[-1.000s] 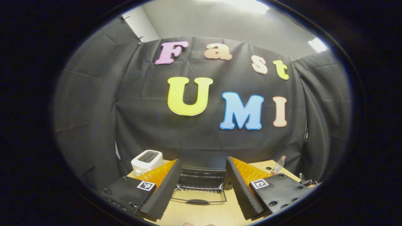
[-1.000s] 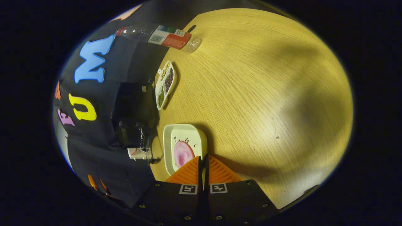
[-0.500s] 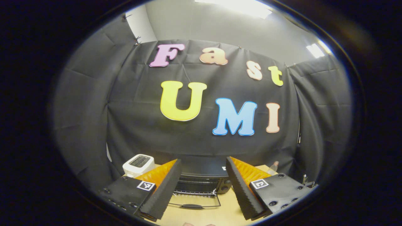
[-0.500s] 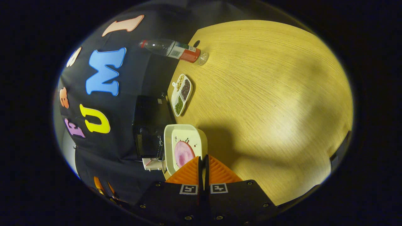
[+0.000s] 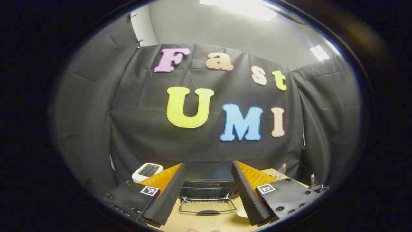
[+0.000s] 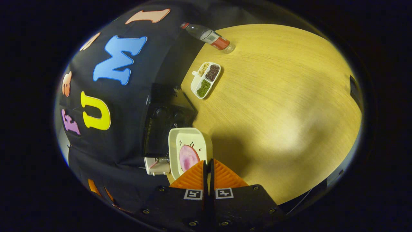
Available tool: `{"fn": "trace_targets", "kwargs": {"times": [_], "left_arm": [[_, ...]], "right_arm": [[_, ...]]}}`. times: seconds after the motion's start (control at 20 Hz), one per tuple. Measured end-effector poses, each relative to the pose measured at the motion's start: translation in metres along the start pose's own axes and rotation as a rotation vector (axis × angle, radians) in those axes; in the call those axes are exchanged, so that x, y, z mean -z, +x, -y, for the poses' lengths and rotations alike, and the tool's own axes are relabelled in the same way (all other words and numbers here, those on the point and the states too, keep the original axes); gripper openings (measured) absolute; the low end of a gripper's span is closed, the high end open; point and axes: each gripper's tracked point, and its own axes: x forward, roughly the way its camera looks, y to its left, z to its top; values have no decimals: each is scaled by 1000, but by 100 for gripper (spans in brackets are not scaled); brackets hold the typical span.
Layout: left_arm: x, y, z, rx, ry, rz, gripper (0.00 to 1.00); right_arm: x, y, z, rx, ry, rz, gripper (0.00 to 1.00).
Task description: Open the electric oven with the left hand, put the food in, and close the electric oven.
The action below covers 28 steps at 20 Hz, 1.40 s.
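Oven (image 5: 207,187) open, door (image 5: 207,206) dropped onto bench (image 6: 273,106). Left gripper (image 5: 207,190) fingers spread, empty, before oven. Right gripper (image 6: 208,170) fingers pinch dish (image 6: 190,151) rim, food (image 6: 188,158) held level beside oven, ready for loading.

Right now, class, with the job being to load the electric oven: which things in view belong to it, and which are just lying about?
Part of the job:
- electric oven, door open
- white dish with pink food
- right hand-held gripper, shut on the dish rim
- left hand-held gripper, open

Lying about:
- toaster
- bottle
- divided tray of beans
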Motion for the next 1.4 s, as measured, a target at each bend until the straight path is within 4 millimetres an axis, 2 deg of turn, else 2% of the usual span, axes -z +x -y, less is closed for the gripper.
{"fn": "trace_targets", "kwargs": {"times": [0.05, 0.1, 0.15, 0.2, 0.3, 0.35, 0.55, 0.95, 1.2, 1.4], "left_arm": [[1, -2, -9, -6, -4, -1, 95], [1, -6, -18, -13, -10, -2, 99], [1, -11, -27, -24, -15, -4, 95], [2, -15, -36, -36, -20, -7, 99], [1, -21, -56, -65, -30, -3, 99], [-1, -26, -65, -80, -33, 0, 99], [4, -40, -101, -137, -34, -10, 99], [21, -57, -178, -270, -63, -64, 99], [24, -61, -205, -320, -63, -77, 95], [30, -59, -213, -348, -43, -90, 95]], "right_arm": [[9, 8, -10, -7, 22, 3, 1], [14, 18, -21, -7, 41, 11, 0], [20, 31, -31, -6, 60, 19, 0], [23, 42, -40, 0, 82, 30, 1], [26, 63, -57, 4, 118, 55, 0], [31, 80, -68, 7, 138, 67, 0], [29, 126, -100, 25, 228, 122, 0], [20, 206, -148, 60, 394, 240, 1], [17, 245, -163, 74, 504, 294, 0], [9, 272, -174, 58, 486, 329, 1]]}}
